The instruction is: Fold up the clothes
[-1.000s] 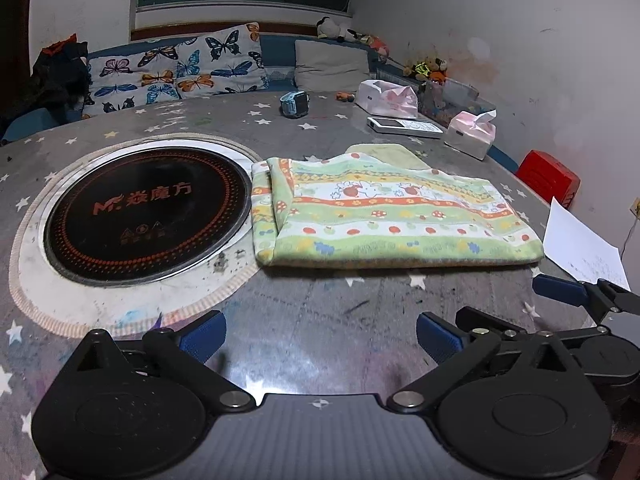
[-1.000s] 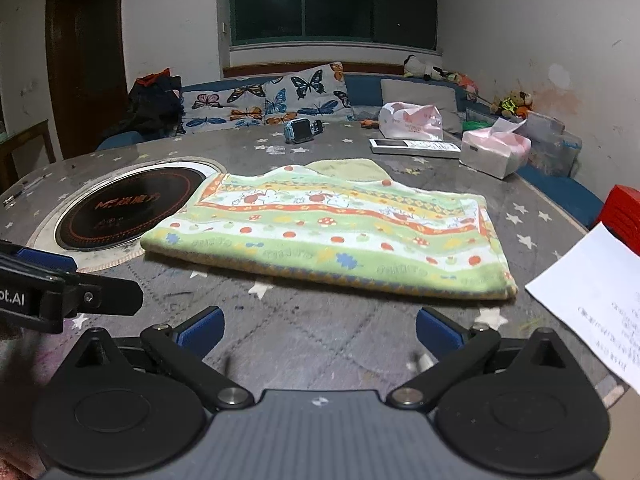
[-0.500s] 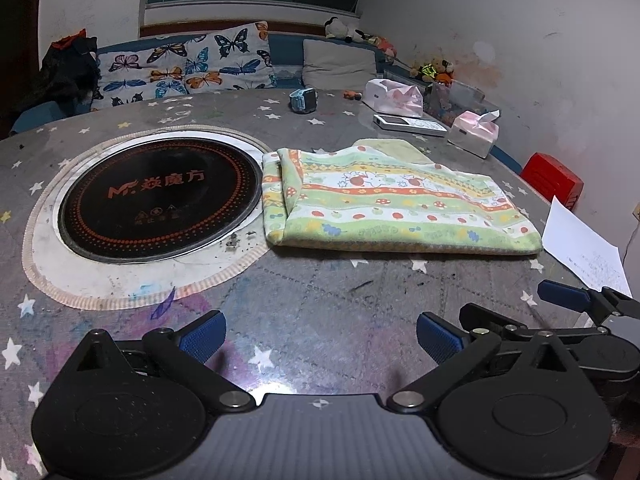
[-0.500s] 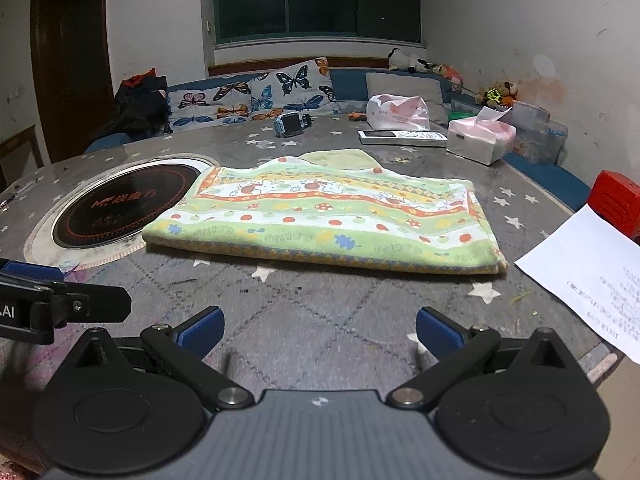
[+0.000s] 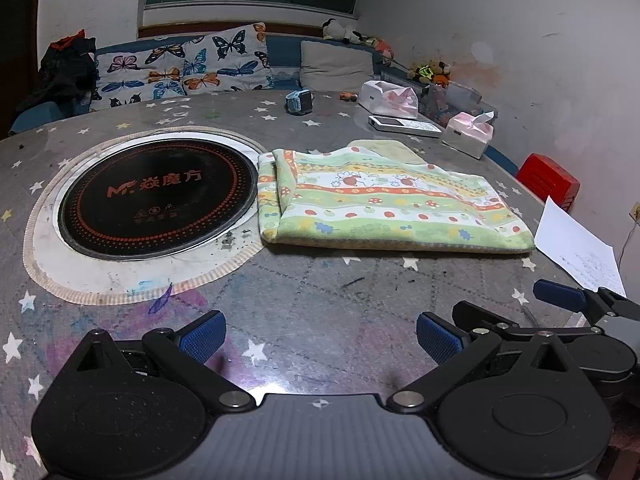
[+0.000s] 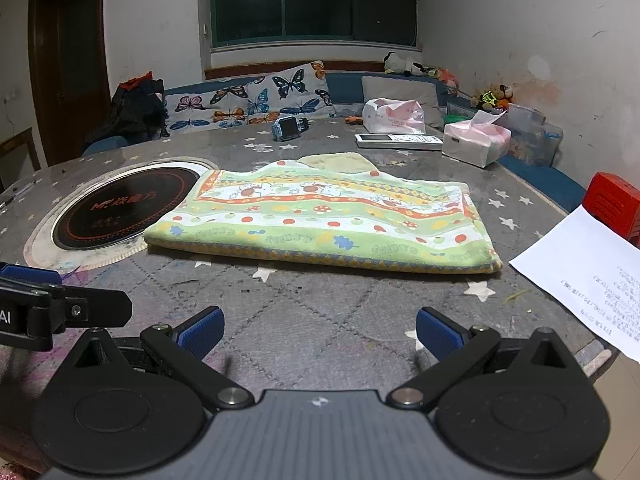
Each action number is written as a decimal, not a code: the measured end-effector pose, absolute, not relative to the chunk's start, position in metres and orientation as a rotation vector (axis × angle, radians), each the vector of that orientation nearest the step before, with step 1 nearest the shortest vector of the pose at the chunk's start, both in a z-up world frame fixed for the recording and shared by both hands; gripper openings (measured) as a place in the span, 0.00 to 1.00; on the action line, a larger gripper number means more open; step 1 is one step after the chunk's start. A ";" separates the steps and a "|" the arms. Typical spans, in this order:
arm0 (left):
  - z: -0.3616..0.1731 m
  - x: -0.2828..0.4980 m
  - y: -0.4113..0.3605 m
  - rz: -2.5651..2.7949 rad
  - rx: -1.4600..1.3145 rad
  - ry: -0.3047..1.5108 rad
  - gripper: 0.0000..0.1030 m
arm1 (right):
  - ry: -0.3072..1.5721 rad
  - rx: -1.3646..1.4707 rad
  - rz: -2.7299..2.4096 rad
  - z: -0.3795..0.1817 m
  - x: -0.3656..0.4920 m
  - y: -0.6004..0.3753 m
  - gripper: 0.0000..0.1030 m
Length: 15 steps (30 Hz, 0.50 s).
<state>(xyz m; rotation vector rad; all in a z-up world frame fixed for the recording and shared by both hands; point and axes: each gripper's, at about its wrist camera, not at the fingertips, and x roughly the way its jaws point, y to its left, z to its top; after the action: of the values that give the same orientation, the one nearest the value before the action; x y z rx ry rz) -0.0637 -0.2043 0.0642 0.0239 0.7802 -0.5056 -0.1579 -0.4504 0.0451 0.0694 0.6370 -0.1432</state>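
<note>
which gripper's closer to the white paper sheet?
Right. The right gripper hovers open just left of the paper sheet; the left gripper sits further left, beyond the right one, near the induction cooktop.

White walls point(image 6: 500, 8), a dark window point(image 6: 312, 0), and a butterfly-cushioned bench point(image 6: 248, 98) behind the table point(image 6: 320, 312).

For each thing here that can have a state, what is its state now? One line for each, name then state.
Cloth: folded, lying flat on the table, held by no gripper.
Left gripper: open, empty, short of the cloth.
Right gripper: open, empty, short of the cloth.
Paper: flat, unfolded, at the table edge.
Tissue box: open, a tissue sticking out.
Cooktop: bare, nothing on it.
</note>
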 end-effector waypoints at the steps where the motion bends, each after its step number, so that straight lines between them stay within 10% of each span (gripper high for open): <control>1: 0.064 -0.064 -0.205 -0.506 0.024 0.781 1.00 | 0.637 0.070 -0.143 0.045 -0.158 -0.450 1.00; 15: 0.061 -0.066 -0.213 -0.517 0.036 0.795 1.00 | 0.634 0.080 -0.153 0.045 -0.159 -0.455 1.00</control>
<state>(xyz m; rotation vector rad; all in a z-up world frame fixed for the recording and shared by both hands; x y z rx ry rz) -0.0656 -0.2128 0.0614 0.0364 0.7955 -0.5168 -0.1591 -0.4554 0.0448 0.0802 0.6344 -0.1531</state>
